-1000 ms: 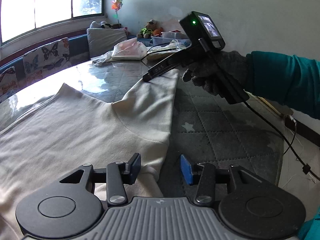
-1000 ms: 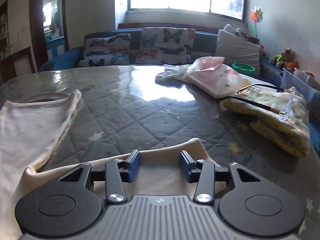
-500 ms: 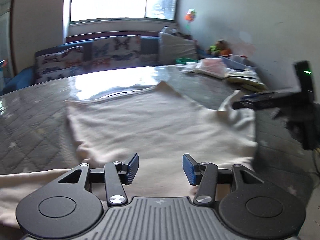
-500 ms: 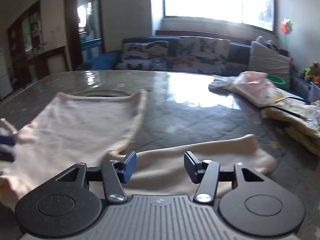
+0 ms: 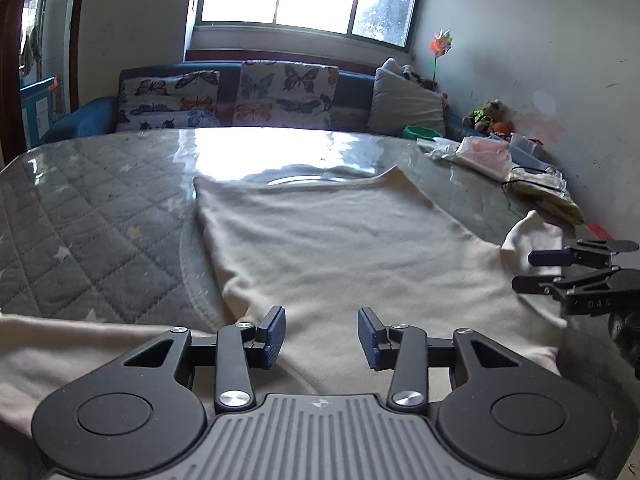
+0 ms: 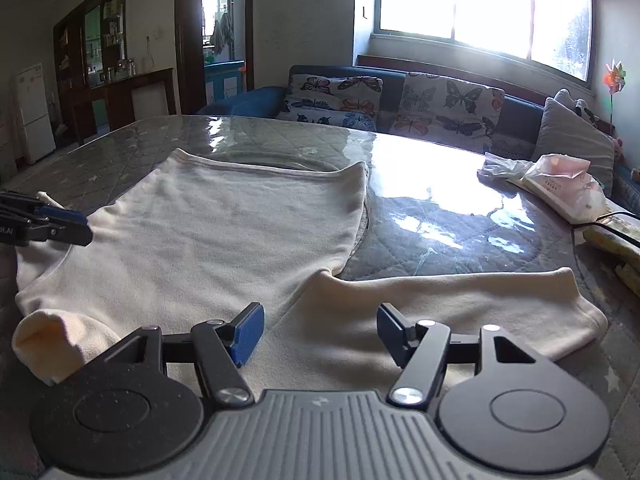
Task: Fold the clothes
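A cream long-sleeved top (image 5: 340, 248) lies flat on the quilted table, hem toward the window. My left gripper (image 5: 322, 334) is open and empty, low over the top's near edge. My right gripper (image 6: 320, 332) is open and empty over the near sleeve (image 6: 440, 300), which stretches right. The right gripper also shows in the left wrist view (image 5: 536, 270), at the top's right side by the sleeve cuff. The left gripper shows in the right wrist view (image 6: 60, 224) at the garment's left side.
The table (image 5: 100, 208) has a glossy cover. A pink packet (image 6: 560, 184) and a folded yellow cloth (image 5: 548, 196) lie at the far right of the table. A sofa with butterfly cushions (image 5: 280, 92) stands behind the table under the window.
Both grippers have swung round to face the window and now look along the top's body. The garment has not visibly moved. Both grippers stay open.
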{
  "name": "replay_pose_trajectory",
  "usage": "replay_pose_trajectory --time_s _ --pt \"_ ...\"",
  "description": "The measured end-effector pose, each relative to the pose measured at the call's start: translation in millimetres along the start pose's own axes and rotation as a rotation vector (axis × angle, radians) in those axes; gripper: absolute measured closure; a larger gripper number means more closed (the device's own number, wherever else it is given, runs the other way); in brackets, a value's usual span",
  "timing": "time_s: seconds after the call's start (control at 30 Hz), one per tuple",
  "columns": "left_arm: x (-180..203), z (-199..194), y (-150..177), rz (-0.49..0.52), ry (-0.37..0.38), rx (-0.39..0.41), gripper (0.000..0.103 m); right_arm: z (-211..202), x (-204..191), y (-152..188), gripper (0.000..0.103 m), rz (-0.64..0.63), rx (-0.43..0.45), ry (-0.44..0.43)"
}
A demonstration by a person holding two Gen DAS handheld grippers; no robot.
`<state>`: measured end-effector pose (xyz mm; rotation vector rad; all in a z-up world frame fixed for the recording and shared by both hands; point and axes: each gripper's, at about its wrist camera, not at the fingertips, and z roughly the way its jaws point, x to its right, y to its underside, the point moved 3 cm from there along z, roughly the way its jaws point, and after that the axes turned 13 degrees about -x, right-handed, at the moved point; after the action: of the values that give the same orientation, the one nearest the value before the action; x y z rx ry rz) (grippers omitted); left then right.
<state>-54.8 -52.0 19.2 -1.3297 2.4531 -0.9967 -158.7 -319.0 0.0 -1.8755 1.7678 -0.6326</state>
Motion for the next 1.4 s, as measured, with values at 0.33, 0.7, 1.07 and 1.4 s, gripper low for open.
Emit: replay_pose_trajectory --time_s 0.33,0.7,1.07,1.4 --pt "-28 17 -1 -0.084 -0.082 -0.024 0.059 3 -1 6 0.037 0.017 -0.007 -0.013" --pt "-81 -26 43 -0.210 -0.220 0.020 0.052 -19 -33 12 0.036 -0.027 0.036 -0.084" --pt "-123 -56 69 -0.290 -0.376 0.050 0.052 -18 -86 29 0.033 -0.170 0.016 -0.138" --pt "-137 -54 64 -0.254 -0.462 0.044 0.051 -25 -96 42 0.033 -0.179 -0.007 -0.164"
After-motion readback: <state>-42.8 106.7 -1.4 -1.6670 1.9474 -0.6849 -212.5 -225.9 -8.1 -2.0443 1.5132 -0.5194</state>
